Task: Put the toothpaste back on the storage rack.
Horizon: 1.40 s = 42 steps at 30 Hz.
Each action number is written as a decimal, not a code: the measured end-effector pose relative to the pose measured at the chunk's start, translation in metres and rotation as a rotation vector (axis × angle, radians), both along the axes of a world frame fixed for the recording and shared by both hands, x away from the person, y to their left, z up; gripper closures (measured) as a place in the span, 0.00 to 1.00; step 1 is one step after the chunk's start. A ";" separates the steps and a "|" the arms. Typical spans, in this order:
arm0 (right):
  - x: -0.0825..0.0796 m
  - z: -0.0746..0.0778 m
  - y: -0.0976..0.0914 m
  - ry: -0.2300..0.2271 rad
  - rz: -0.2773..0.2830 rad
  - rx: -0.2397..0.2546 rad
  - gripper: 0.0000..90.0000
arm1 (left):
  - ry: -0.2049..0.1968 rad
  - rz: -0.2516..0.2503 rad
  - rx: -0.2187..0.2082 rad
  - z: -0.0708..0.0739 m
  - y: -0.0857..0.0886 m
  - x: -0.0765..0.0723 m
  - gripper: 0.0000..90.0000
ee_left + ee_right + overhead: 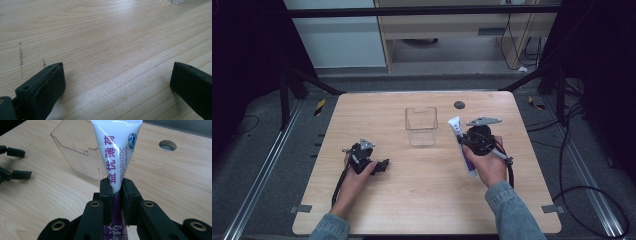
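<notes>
- The right hand-held gripper (468, 146) is seen right of centre in the high view, carried by a hand in a denim sleeve.
- Its jaws are clenched on a white and purple tube (116, 157); in the right gripper view the tube is pinched between the two black pads at lower centre and rises to the top edge of the frame.
- In the high view the tube (462, 145) is held tilted, its flat white end toward the upper left and its purple end toward the lower right, above the table (427, 200).
- A clear plastic container (421, 126) stands at the centre of the table, just left of the tube's upper end; in the right gripper view it is seen behind the tube, at upper left.
- The left hand-held gripper (384, 165) is seen at lower left of the table, well apart from the container.
- In the left gripper view its jaws (117, 85) stand released and wide apart over bare wood.
- A round hole (459, 105) is seen in the table near its far edge.
</notes>
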State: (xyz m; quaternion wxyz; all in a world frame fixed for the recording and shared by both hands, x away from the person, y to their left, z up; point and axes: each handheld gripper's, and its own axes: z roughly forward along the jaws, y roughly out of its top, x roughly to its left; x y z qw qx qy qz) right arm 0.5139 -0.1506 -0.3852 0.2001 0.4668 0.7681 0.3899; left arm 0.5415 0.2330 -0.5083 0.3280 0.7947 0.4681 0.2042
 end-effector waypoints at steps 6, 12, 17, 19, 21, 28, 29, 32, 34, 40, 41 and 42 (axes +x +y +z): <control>0.003 0.009 0.006 -0.027 -0.001 0.008 0.89 | 0.000 0.000 0.000 0.000 0.000 0.000 0.00; 0.010 0.017 0.010 -0.062 -0.008 0.034 0.89 | 0.000 0.000 0.001 0.000 0.000 0.000 0.00; 0.016 0.025 0.016 -0.088 -0.010 0.058 0.89 | 0.000 0.000 0.000 0.000 0.000 0.000 0.00; 0.018 0.029 0.019 -0.097 -0.010 0.066 0.89 | 0.000 -0.001 0.001 0.000 0.000 0.000 0.00; 0.019 0.033 0.021 -0.110 -0.010 0.072 0.89 | 0.001 -0.001 0.001 0.000 0.000 0.000 0.00; 0.024 0.056 0.032 -0.158 -0.009 0.085 0.89 | 0.000 -0.002 0.002 0.000 0.000 0.000 0.00; 0.025 0.057 0.032 -0.162 -0.007 0.084 0.89 | 0.000 -0.002 0.002 0.000 0.000 0.000 0.00; 0.027 0.062 0.036 -0.178 0.000 0.091 0.89 | 0.001 -0.001 0.002 0.000 0.000 0.000 0.00; 0.029 0.064 0.039 -0.194 0.007 0.097 0.89 | 0.000 -0.001 0.001 0.000 0.000 0.000 0.00; 0.035 0.073 0.047 -0.222 0.016 0.116 0.89 | -0.001 0.000 -0.001 0.000 0.000 0.000 0.00; 0.037 0.075 0.049 -0.227 0.016 0.119 0.89 | -0.001 0.000 -0.001 0.000 0.000 0.000 0.00; 0.039 0.078 0.051 -0.236 0.012 0.122 0.89 | 0.000 0.000 -0.001 0.000 0.000 0.000 0.00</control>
